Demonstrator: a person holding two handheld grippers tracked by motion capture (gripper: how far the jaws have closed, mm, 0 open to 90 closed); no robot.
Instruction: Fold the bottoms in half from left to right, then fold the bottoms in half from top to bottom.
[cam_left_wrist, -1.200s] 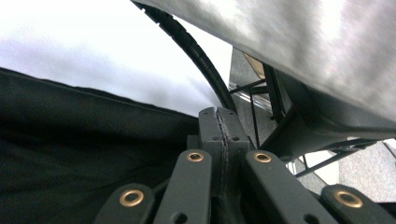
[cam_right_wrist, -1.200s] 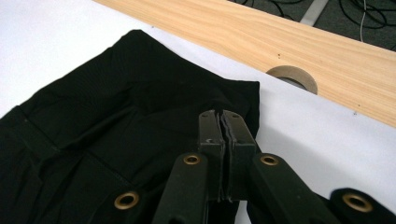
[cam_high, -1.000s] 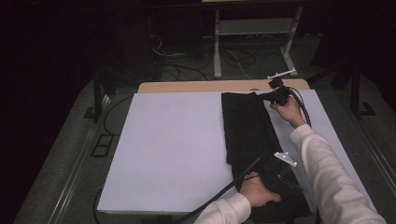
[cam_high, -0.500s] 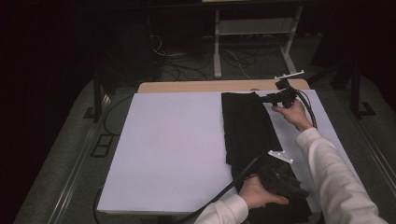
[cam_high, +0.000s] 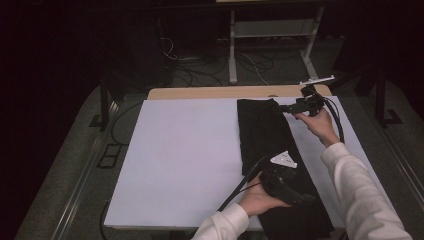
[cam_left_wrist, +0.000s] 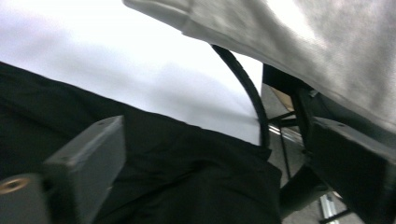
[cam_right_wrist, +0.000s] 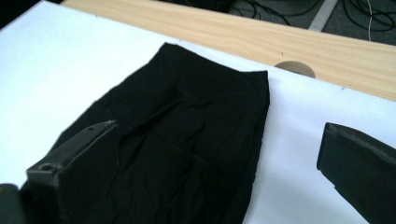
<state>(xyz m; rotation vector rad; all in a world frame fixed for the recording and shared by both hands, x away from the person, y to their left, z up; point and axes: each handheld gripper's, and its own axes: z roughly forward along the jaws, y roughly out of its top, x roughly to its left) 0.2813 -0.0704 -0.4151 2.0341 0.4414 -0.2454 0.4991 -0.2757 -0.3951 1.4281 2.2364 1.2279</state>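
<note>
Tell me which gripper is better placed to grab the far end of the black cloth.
Right. The right gripper hangs open beside the far end of the black cloth, which lies just ahead of its fingers. The left gripper is open over the cloth's near end.

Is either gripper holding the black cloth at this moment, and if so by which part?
Nothing is held. Both the left gripper and the right gripper have just been opening; their jaws stand apart, empty, above the black cloth.
</note>
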